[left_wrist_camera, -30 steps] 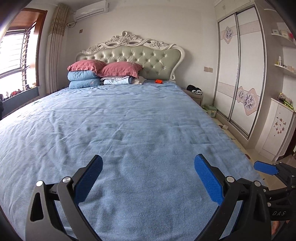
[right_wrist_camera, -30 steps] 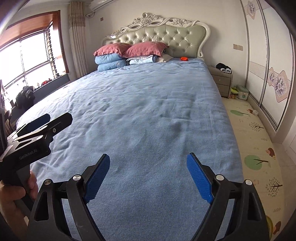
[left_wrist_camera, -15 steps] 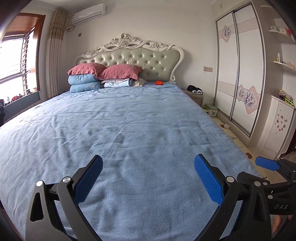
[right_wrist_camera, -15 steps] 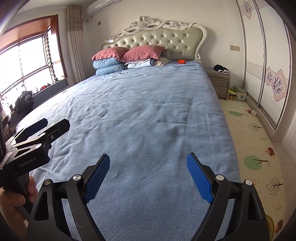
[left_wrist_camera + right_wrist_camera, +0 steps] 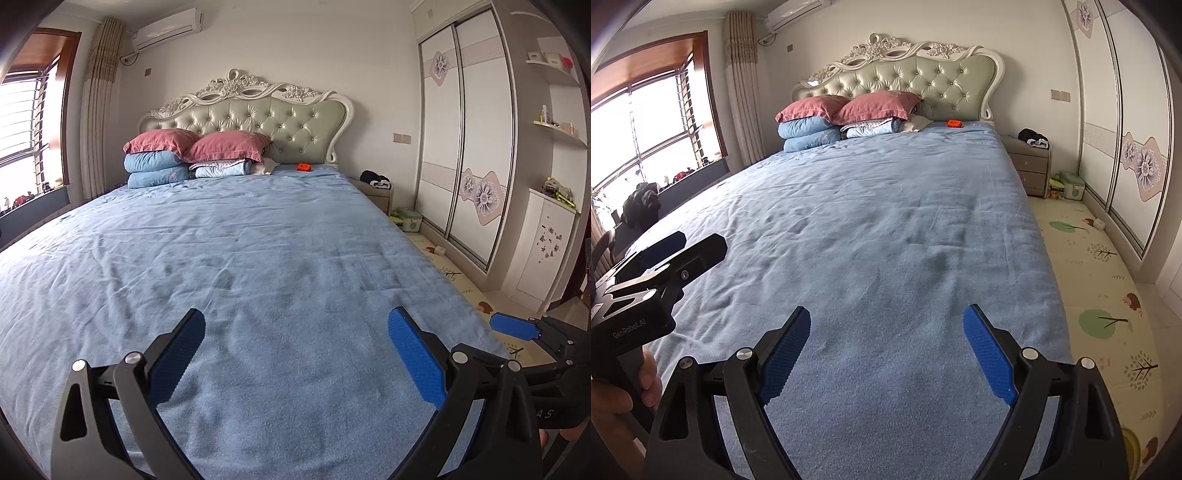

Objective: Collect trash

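A small orange object (image 5: 304, 167) (image 5: 954, 123) lies on the blue bedspread (image 5: 258, 258) (image 5: 886, 229) far off, just below the headboard. Both grippers hover over the foot of the bed. My left gripper (image 5: 295, 334) stands open with nothing between its blue pads. My right gripper (image 5: 886, 330) is open too, with nothing between its pads. In the right wrist view the left gripper (image 5: 679, 240) shows at the left edge, held by a hand (image 5: 624, 395). One blue pad of the right gripper (image 5: 511, 326) shows at the right edge of the left wrist view.
Red and blue pillows (image 5: 192, 155) (image 5: 842, 114) are stacked at the head of the bed. A nightstand (image 5: 1032, 166) with dark cloth on it, a green box (image 5: 1073, 184) and a small white object (image 5: 1099, 222) on the play mat (image 5: 1108, 314) lie to the right, along the wardrobe (image 5: 461, 147).
Both views have tilted up slightly, so the headboard sits a little lower in the frames. Neither gripper's opening has changed.
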`<move>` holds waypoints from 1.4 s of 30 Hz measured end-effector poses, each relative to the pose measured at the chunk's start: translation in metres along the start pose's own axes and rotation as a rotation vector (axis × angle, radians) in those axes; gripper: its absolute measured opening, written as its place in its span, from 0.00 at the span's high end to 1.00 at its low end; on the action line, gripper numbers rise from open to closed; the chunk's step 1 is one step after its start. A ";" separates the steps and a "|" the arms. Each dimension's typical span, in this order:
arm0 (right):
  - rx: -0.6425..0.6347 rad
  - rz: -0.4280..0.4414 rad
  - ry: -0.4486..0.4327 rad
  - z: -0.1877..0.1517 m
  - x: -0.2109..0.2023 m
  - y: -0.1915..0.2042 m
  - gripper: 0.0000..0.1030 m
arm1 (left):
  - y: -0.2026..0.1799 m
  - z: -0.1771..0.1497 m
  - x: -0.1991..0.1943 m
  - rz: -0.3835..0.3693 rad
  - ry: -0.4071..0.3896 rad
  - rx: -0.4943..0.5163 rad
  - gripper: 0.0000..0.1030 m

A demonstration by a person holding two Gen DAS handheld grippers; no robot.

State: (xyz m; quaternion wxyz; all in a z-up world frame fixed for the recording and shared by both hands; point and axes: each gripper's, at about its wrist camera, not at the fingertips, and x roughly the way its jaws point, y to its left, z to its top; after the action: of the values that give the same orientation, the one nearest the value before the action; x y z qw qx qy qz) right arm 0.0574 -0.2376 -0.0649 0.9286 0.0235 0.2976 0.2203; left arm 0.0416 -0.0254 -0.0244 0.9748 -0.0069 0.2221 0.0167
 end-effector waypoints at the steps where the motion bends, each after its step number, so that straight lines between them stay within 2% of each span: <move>1: 0.001 0.001 -0.001 0.000 0.000 -0.001 0.20 | 0.000 0.000 0.000 -0.002 -0.002 0.001 0.04; 25: -0.001 0.001 0.005 0.002 0.001 -0.001 0.20 | 0.000 0.010 -0.002 -0.016 -0.018 -0.010 0.04; 42: 0.011 0.000 0.016 0.002 0.005 -0.004 0.20 | 0.004 0.011 0.001 0.012 -0.001 -0.032 0.04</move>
State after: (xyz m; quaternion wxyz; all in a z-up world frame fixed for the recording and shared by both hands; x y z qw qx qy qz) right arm 0.0642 -0.2391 -0.0666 0.9261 0.0269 0.3062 0.2189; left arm 0.0475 -0.0207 -0.0151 0.9746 -0.0212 0.2215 0.0261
